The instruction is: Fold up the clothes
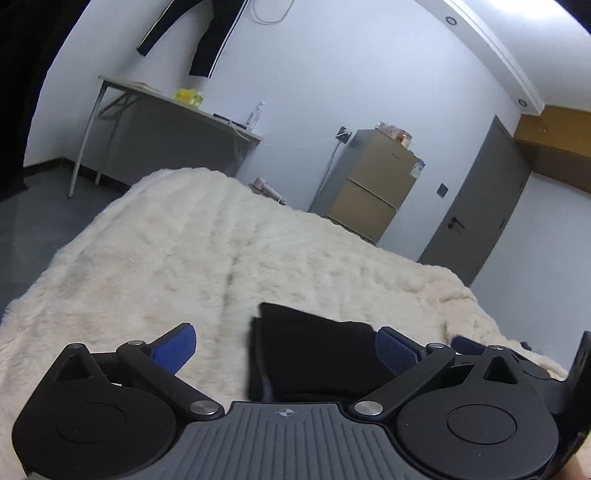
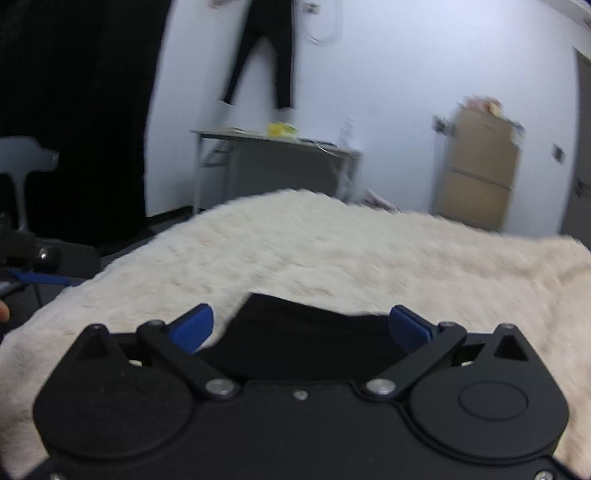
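A folded black garment (image 1: 314,354) lies on a cream fluffy blanket (image 1: 184,258) that covers the bed. My left gripper (image 1: 285,330) hovers just over the garment's near side. It is open, its blue pads (image 1: 173,349) stand wide apart, and neither touches the cloth. In the right wrist view, which is blurred, the same black garment (image 2: 306,339) lies ahead of my right gripper (image 2: 302,310). That gripper is open too, with its blue pads (image 2: 410,328) clear of the fabric. The near part of the garment is hidden behind both gripper bodies.
Beyond the bed stand a grey table (image 1: 177,103) with a yellow box (image 1: 188,96) and a bottle, a tan fridge (image 1: 376,184) and a grey door (image 1: 476,206). Black trousers (image 1: 210,33) hang on the wall. A white chair (image 2: 26,155) and a dark curtain are at the left.
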{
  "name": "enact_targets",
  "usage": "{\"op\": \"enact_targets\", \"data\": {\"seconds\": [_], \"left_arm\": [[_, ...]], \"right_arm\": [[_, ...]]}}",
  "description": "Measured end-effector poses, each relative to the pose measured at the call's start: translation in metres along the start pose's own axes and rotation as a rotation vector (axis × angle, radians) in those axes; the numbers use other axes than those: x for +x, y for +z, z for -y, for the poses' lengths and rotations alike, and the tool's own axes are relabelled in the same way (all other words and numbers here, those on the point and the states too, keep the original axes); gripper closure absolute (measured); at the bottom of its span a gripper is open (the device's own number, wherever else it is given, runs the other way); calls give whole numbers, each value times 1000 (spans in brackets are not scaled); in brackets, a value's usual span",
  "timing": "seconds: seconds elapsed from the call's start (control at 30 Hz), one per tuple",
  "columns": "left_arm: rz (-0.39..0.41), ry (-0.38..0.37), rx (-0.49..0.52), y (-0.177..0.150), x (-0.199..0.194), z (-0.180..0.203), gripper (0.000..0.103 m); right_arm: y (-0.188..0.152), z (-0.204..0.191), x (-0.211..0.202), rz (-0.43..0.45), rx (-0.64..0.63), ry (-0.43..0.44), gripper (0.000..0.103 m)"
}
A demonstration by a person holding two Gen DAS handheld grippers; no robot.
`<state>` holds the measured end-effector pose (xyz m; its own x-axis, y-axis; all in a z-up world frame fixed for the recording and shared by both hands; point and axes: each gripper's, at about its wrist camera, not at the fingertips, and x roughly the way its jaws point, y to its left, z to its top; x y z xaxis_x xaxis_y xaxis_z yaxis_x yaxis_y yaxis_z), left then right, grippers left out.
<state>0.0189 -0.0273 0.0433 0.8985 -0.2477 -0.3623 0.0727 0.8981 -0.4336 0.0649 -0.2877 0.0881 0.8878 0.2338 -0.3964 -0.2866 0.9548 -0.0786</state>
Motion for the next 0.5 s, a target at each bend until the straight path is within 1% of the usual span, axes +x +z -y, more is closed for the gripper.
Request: {"op": "enact_targets", "data": {"seconds": [0.07, 0.13, 0.17, 0.2, 0.27, 0.33, 0.43, 0.5], "left_arm": [[1, 93, 0, -3, -6, 20, 0], [-61, 119, 2, -9, -8, 28, 0], [-74, 120, 0, -10, -9, 27, 0], [-114, 112, -11, -17, -11, 27, 0], [-165, 85, -25, -27, -12, 26, 0], [-239, 70, -15, -39, -8, 29, 0], [-250, 80, 12, -44, -6, 29, 0], [-267, 100, 3, -47, -4, 25, 0]], "right_arm": [[-3, 8, -13, -27, 22, -6, 0], [-10, 11, -19, -73, 23, -6, 0], [-14, 12, -21, -105, 43, -14, 0], [-18, 14, -24, -137, 63, -21, 0], [-21, 16, -26, -180, 111, -33, 0], [-22, 17, -27, -221, 156, -32, 0], [-23, 16, -22, -298, 171, -17, 0], [-26, 14, -23, -322, 166, -31, 0]]}}
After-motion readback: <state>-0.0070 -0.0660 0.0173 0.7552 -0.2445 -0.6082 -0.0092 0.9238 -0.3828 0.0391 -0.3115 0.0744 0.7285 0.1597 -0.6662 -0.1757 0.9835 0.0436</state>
